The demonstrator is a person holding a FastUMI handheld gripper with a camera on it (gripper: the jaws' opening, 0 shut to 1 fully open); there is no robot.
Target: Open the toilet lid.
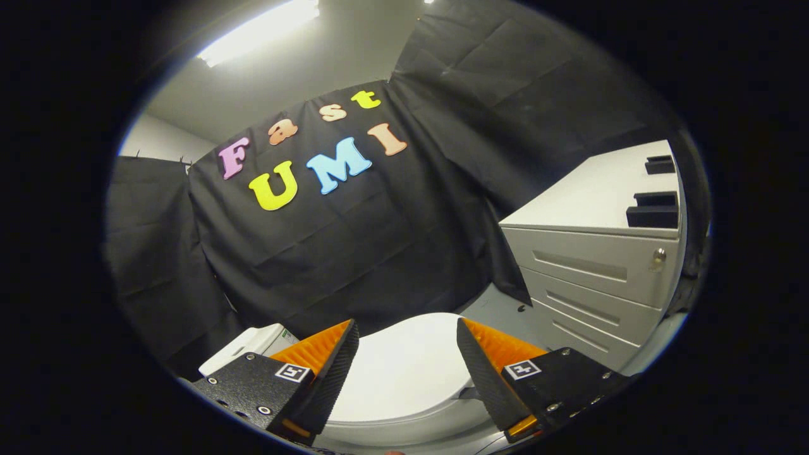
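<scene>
The white toilet lid [404,370] lies flat and closed on the bowl, below and just ahead of my fingers. Its rounded surface shows in the gap between them. My gripper [407,332] is open, with its black and orange fingers [328,354] spread wide and nothing held between them. The gripper hovers above the lid and looks slightly upward toward the booth wall. The white cistern [249,347] sits behind the left finger, partly hidden by it.
A white drawer cabinet [600,272] with several drawers and a small lock stands to the right of the toilet. Black blocks [654,212] rest on its top. Black cloth walls close in behind and on both sides. A strip of grey floor [499,309] runs between toilet and cabinet.
</scene>
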